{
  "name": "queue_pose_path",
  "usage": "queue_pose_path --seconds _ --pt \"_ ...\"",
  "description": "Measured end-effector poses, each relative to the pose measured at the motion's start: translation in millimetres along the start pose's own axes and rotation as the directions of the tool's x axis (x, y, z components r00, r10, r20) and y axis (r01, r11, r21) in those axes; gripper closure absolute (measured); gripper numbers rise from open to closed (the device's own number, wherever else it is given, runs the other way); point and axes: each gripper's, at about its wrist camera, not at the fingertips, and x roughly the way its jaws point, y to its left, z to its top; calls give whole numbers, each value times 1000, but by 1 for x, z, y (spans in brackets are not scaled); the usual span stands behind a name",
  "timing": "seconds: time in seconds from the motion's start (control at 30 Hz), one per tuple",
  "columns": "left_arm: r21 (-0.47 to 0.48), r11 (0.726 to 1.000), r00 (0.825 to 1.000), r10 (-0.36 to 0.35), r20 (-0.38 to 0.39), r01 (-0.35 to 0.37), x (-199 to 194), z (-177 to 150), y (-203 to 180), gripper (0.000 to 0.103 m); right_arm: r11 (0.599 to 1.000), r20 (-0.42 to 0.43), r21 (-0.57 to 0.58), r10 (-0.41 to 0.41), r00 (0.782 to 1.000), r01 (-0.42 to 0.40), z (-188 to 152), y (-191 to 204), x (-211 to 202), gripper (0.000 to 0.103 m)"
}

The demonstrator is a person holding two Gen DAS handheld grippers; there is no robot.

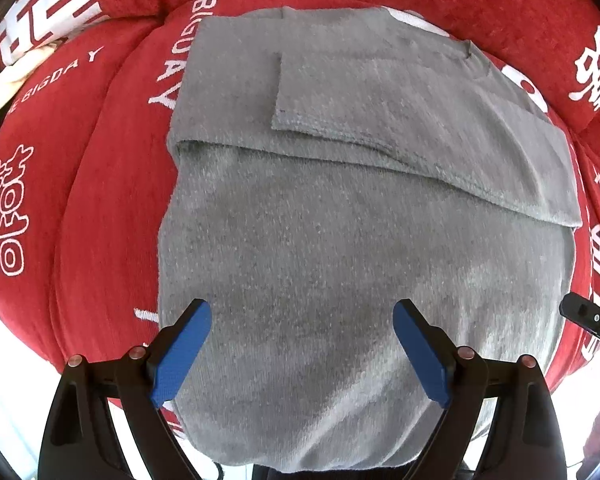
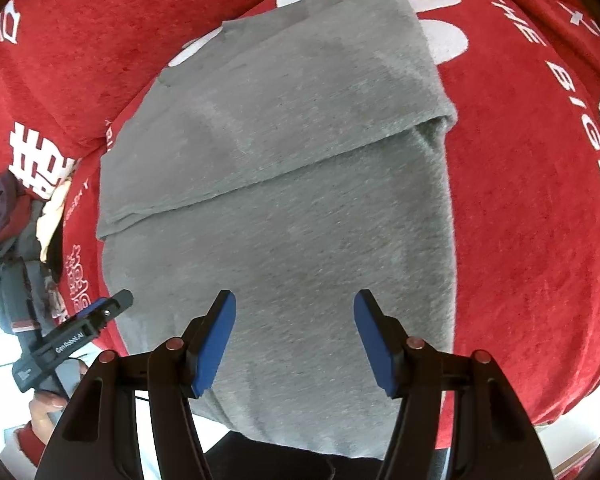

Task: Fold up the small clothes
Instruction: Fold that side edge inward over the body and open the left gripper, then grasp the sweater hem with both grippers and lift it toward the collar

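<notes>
A grey knit garment (image 1: 340, 240) is spread flat on a red plush cover (image 1: 100, 200), and its surface is seen to be finely flecked, soft and slightly fuzzy. The far part is folded back over the body, so that a straight folded edge is drawn across the cloth from side to side. On top of that fold a stitched hem is seen in the left wrist view, forming a rectangular flap with a clear corner. The near end of the garment is draped over the rounded front edge of the cushion.

The red cover is printed with white lettering and large white characters, and its pile is coarse and towel-like. Raised red cushions are seen behind the garment.

The left gripper (image 1: 302, 312) is held above the near part of the cloth with its blue textured pads spread wide; nothing is caught between them. The right gripper (image 2: 295, 304) is likewise held over the grey cloth (image 2: 280, 220), its blue pads parted at a moderate width with only fabric seen below the gap and nothing gripped.

In the right wrist view the left gripper (image 2: 100, 312) is seen at the garment's left edge. A dark heap of clothing (image 2: 8, 220) is piled beyond the cover at the far left. The garment itself is not obstructed.
</notes>
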Motion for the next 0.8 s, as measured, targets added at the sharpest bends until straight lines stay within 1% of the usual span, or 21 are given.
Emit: queue_pose_path --seconds 0.17,0.37,0.63,0.8 --pt "37 999 1000 11 10 -11 -6 -11 0 11 1000 0 3 7 1000 -7 -2 6 3 38" --pt "50 999 1000 -6 12 5 -13 -20 0 11 1000 4 14 9 1000 -9 -7 15 4 38" --pt "85 996 1000 -20 7 19 -17 -22 18 11 1000 19 13 6 1000 -6 -15 28 5 38" --pt "109 994 1000 -27 7 26 -18 -27 24 11 1000 28 10 26 999 -27 -19 33 5 38"
